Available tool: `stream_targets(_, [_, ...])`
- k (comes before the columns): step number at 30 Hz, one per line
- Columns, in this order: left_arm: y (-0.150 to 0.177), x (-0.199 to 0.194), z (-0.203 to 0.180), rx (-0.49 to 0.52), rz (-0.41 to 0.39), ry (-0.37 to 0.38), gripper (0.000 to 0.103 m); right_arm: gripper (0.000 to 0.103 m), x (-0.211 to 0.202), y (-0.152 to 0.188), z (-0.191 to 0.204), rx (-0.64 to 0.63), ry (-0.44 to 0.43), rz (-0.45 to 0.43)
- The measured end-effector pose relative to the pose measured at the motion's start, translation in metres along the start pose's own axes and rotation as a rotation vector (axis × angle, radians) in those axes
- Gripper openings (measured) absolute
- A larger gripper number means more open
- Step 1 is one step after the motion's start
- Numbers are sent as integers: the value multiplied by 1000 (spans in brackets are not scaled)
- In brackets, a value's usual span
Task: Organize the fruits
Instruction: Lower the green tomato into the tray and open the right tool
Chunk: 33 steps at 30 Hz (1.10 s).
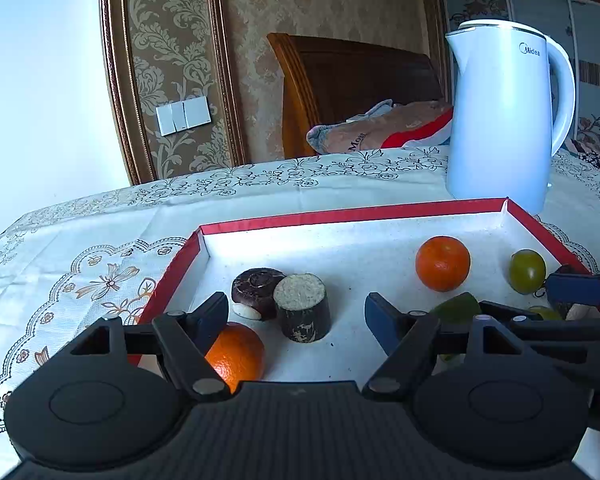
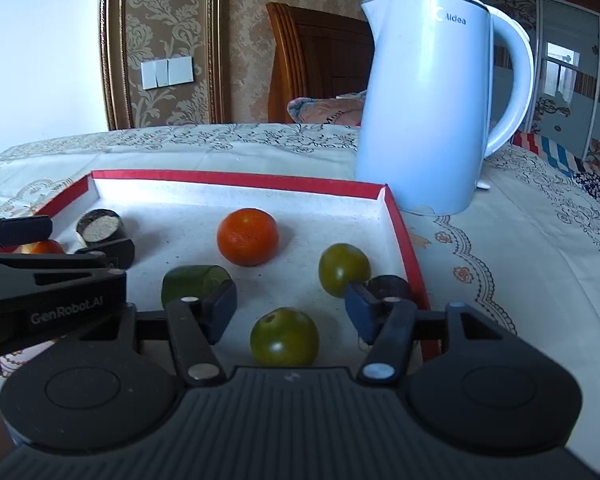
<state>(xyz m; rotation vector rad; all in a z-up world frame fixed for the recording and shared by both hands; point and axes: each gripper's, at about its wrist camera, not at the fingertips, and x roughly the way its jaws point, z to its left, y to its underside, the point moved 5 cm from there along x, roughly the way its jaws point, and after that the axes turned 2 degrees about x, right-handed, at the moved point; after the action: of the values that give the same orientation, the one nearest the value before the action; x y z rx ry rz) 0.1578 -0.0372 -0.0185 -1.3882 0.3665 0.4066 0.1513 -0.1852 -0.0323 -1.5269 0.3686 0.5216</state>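
Both grippers, left and right, jaws spread, empty, over tray; tomato at right's 6 o'clock.

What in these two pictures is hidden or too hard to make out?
- Left wrist view: the near orange is partly hidden behind the left gripper.
- Left wrist view: a green piece is mostly hidden behind a finger.
- Right wrist view: the dark object by the tray edge is unidentifiable.
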Motion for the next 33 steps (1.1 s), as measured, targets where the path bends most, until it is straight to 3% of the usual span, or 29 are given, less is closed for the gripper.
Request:
stream_targets(9, [3,-6,3,-1,-9,-6,78,65,-8,2,-1,4,-17,-16])
stream_targets(14, [4,-10,6,-15,-10,-2,78,74,-15,2,-1,6,-23,-43])
stream_targets(16, [4,-11,9,-29,-6,1,79,85,-18,0,-1,-3,1,-66])
stream_targets(18, [4,-12,11,-42,-2,-1,83,89,-20,0,-2,-11,21,-81])
stream_targets(27, [13,-27,8,-2,-6,-5,84,93,-30,6,-8,19,17,-78])
stream_targets(33, [19,-42,10,-27,-4,27,84,99,-44,13,-15,66,-11,-90])
